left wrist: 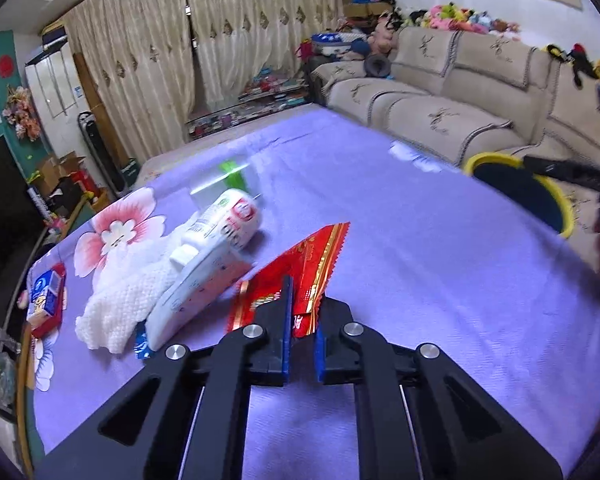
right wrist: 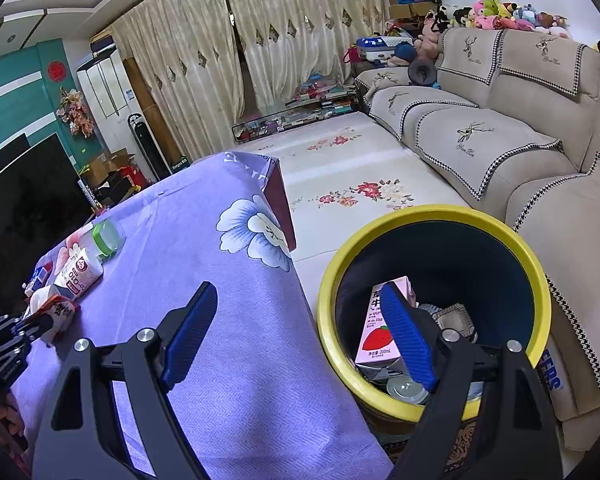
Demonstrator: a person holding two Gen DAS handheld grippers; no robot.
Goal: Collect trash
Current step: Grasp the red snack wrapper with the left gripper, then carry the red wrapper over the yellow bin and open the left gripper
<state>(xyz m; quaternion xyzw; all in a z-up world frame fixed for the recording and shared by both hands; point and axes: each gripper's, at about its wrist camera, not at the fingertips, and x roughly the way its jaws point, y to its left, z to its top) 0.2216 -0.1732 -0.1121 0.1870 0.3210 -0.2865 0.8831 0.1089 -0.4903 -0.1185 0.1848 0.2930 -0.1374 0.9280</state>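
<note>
Purple tablecloth (left wrist: pixel 420 280): one red wrapper (left wrist: pixel 300 264) clamped in left gripper (left wrist: pixel 300 320) jaws; right gripper (right wrist: pixel 300 332) jaws spread, empty.

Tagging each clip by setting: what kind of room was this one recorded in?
Most likely a home living room: a beige sectional sofa with plush toys along its back, long curtains, and a television against a teal wall.

Wide-open right tongs (right wrist: pixel 300 336) above yellow-rimmed bin (right wrist: pixel 432 212) with pink milk carton (right wrist: pixel 376 332) inside.
</note>
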